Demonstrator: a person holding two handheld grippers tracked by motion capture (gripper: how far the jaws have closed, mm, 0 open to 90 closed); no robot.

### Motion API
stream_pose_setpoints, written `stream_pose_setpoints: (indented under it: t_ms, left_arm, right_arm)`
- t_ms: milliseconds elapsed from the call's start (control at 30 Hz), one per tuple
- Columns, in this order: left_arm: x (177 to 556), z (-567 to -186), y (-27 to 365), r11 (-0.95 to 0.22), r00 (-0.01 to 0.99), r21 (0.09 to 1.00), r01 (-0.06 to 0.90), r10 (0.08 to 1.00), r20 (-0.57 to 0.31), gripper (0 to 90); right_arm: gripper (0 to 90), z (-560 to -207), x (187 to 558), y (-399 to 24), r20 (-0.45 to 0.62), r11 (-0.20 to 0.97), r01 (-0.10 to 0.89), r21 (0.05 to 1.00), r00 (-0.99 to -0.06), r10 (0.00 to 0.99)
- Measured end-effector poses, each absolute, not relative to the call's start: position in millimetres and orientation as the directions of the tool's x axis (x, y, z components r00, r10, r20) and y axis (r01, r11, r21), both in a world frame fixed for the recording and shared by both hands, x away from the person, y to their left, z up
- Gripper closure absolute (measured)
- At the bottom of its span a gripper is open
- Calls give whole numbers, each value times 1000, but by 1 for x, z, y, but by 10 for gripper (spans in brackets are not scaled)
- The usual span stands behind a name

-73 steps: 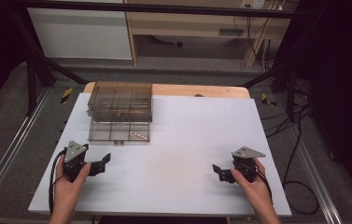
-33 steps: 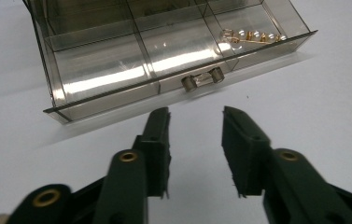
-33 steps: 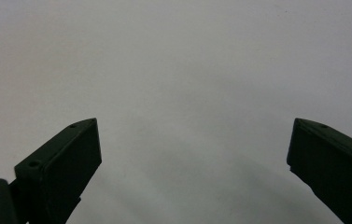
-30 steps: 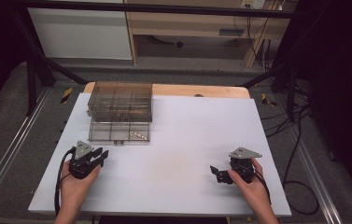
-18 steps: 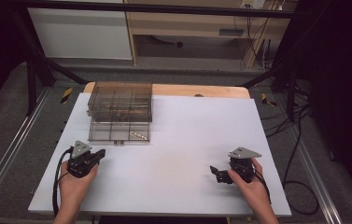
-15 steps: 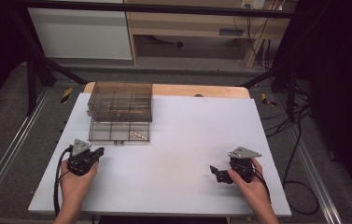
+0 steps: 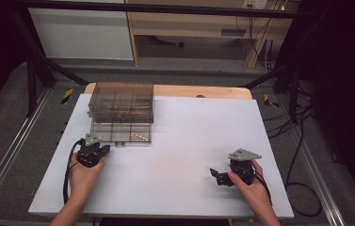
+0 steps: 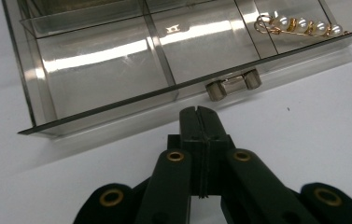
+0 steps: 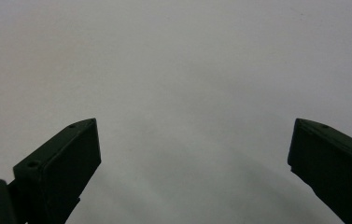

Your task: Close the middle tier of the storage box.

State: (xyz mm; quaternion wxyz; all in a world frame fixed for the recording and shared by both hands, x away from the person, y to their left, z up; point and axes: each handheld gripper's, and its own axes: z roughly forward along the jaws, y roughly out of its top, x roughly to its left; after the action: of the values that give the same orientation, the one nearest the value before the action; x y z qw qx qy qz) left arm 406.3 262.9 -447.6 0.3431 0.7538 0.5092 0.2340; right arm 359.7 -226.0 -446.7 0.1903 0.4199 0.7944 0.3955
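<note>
A smoky clear organiser box (image 7: 121,96) stands at the back left of the white table, its lowest drawer (image 7: 118,134) pulled out toward me. A gold clip with pearls (image 8: 299,25) lies in the drawer's right compartment (image 7: 140,136). My left gripper (image 7: 100,149) is shut with nothing between its jaws. Its tips (image 8: 199,112) sit just short of the drawer's small clear handle (image 8: 233,85), slightly to its left and apart from it. My right gripper (image 7: 215,175) rests at the front right, jaws wide open (image 9: 192,154) over bare table.
The white tabletop (image 7: 189,136) stretches between the two hands. A wooden board edge (image 7: 198,90) runs behind the box. Cables (image 7: 297,141) trail off the table's right side, and a black frame (image 7: 38,70) stands at the back left.
My left gripper's jaws have gone from open to shut, and the hand has slid forward and right toward the drawer front. The right hand has not moved.
</note>
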Motion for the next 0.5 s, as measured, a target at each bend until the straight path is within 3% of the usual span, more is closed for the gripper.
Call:
stream_pose_setpoints:
  t_ms: [500]
  left_arm:
    - [420, -453, 255, -249, 361, 745, 619, 932, 12, 900]
  right_arm:
    - [29, -447, 359, -224, 27, 348, 515, 783, -587, 809]
